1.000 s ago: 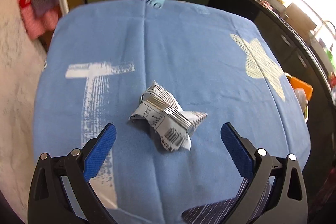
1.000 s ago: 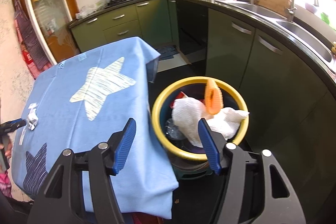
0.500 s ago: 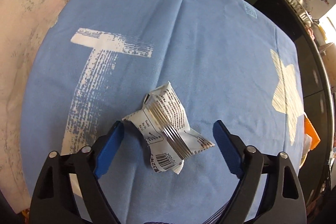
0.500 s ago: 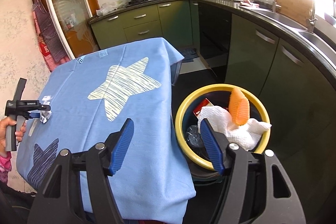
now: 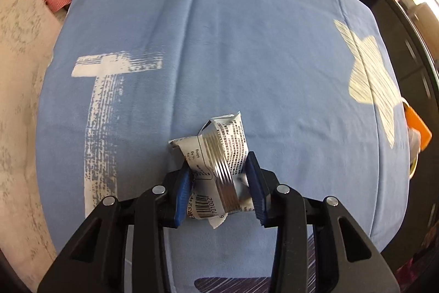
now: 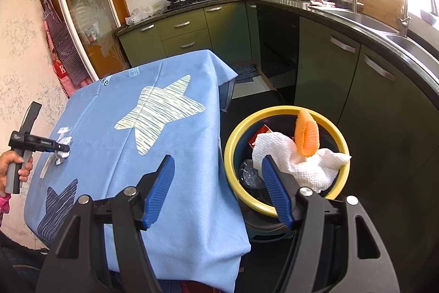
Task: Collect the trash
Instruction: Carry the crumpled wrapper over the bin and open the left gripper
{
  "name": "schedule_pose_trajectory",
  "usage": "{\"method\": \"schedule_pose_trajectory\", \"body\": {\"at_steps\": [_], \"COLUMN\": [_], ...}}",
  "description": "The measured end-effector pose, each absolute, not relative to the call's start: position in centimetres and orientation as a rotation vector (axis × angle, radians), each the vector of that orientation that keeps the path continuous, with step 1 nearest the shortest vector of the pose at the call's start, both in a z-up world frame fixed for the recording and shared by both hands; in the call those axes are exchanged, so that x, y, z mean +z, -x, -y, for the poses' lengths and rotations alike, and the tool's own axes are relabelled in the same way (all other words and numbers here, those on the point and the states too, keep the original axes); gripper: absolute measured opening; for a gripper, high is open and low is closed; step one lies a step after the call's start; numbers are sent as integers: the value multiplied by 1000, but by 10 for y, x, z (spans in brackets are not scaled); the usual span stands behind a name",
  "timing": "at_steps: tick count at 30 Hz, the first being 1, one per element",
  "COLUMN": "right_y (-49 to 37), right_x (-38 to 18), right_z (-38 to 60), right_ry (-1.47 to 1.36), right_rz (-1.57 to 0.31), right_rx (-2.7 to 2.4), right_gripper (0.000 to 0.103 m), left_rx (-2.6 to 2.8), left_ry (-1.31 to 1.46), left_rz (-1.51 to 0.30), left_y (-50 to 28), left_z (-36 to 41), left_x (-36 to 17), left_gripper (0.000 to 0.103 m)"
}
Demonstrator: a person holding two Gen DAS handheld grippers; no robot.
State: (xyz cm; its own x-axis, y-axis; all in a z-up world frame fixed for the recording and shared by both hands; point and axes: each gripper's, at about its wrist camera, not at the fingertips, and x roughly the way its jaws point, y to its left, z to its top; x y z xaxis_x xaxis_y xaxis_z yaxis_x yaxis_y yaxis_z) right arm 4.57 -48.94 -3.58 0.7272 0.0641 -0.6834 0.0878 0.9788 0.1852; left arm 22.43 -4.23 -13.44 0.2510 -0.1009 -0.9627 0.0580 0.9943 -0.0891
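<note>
One crumpled wrapper [image 5: 219, 155] on the blue tablecloth [image 5: 247, 45], and the left gripper [image 5: 221, 183] has just been closing, both pads pinching it. The right gripper [image 6: 219, 191] hangs open and empty beside one yellow-rimmed bin [image 6: 233, 133] holding one paper towel [image 6: 301, 164] and one orange piece [image 6: 307, 136].

The cloth [image 5: 219, 45] on the bench is light blue with a pale yellow striped star [image 6: 160, 111] and a white cross [image 5: 109, 73]. The wrapper [image 5: 219, 155] is white and silver with black print. The bin [image 6: 285, 158] has a yellow rim. Both tools have blue pads [image 6: 162, 183].
</note>
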Motion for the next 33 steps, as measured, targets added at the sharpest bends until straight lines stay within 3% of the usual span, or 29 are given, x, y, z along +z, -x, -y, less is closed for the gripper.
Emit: {"method": "schedule_pose_trajectory", "body": {"at_steps": [8,20,27,33], "right_y": [-39,-12,18,44], "right_x": [-30,-27,-30,-41], "right_z": [486,505,531,558], "right_ry": [-208,-266,-313,-367], "right_rz": [-743,-718,-699,-703], "right_rx": [-15,-98,-176,-232], "right_gripper": [63,63,63,63], "left_rx": [-190,-364,-636,-864], "left_ry": [-103,-196,-228,-248], "left_rz": [-1163,-843,-785,-844], "left_y": [-194,-153,-162,-187], "left_z": [69,132,246,368], "left_x": [-102,-10,19,9], "left_gripper": [35,35,36,37]}}
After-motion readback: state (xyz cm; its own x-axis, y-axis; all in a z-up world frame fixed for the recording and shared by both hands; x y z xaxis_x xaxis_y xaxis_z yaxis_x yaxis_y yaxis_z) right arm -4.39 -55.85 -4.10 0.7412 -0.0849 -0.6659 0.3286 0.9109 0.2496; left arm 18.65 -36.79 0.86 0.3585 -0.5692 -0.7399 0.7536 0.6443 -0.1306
